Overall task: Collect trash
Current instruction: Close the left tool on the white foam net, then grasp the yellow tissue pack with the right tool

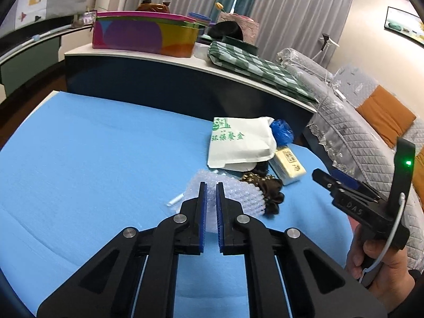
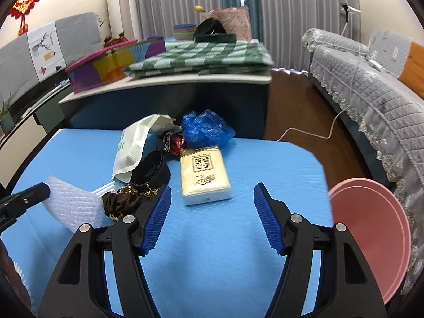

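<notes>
My left gripper [image 1: 211,193] is shut on a sheet of clear bubble wrap [image 1: 238,196] at the near edge of a trash pile on the blue mat [image 1: 92,159]. The same bubble wrap [image 2: 71,206] shows in the right wrist view, pinched by the left fingertips [image 2: 31,193]. Behind it lie a brown scrunchie [image 2: 124,201], a black strap [image 2: 151,169], a white paper bag [image 1: 238,143], a yellow tissue pack [image 2: 204,175] and a crumpled blue plastic bag [image 2: 206,128]. My right gripper [image 2: 212,188] stands open just short of the tissue pack, nothing between its fingers.
A pink round bin [image 2: 371,238] stands off the mat's right edge. Behind the mat a desk [image 2: 159,84] carries a checked green cloth [image 2: 201,58] and a colourful box [image 1: 145,34]. A grey-covered sofa [image 2: 371,100] runs along the right. White sticks [image 1: 176,200] lie by the bubble wrap.
</notes>
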A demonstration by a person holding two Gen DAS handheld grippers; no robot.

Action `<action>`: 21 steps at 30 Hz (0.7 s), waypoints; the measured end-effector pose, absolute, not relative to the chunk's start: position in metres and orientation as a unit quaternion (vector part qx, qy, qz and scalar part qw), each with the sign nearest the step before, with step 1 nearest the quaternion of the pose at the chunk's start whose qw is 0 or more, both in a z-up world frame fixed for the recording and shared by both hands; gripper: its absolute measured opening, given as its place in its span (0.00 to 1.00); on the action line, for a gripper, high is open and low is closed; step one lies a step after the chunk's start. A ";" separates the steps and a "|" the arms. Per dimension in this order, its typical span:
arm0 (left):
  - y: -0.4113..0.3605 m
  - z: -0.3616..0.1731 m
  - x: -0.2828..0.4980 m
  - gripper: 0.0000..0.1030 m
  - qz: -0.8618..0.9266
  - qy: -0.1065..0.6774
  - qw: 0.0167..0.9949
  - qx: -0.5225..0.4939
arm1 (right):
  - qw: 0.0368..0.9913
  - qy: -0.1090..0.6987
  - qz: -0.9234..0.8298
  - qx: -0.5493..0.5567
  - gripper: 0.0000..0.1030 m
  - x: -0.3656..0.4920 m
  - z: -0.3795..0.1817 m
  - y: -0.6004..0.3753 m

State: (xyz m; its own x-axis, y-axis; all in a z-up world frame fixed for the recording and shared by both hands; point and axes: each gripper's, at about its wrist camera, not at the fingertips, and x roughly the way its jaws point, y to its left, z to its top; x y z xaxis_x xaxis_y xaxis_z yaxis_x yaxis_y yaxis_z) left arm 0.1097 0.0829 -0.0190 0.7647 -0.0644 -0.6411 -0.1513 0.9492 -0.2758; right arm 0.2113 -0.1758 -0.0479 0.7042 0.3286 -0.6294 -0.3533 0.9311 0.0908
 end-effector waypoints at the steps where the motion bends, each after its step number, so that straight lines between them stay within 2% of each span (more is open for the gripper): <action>1: 0.084 -0.020 0.111 0.06 0.024 0.343 0.926 -0.157 | 0.921 0.340 0.186 -0.019 0.64 0.214 -0.051 -0.173; 3: 0.085 -0.023 0.115 0.06 0.026 0.347 0.924 -0.157 | 0.919 0.345 0.188 -0.023 0.69 0.221 -0.057 -0.167; 16: 0.086 -0.032 0.131 0.06 0.023 0.362 0.919 -0.155 | 0.900 0.394 0.186 -0.025 0.72 0.256 -0.076 -0.156; 17: 0.085 -0.032 0.132 0.06 0.023 0.362 0.919 -0.155 | 0.898 0.398 0.186 -0.026 0.69 0.257 -0.078 -0.156; 20: 0.085 -0.032 0.132 0.06 0.023 0.364 0.919 -0.154 | 0.895 0.403 0.190 -0.029 0.53 0.258 -0.079 -0.154; 21: 0.084 -0.031 0.131 0.06 0.023 0.363 0.919 -0.153 | 0.896 0.401 0.190 -0.031 0.52 0.256 -0.078 -0.154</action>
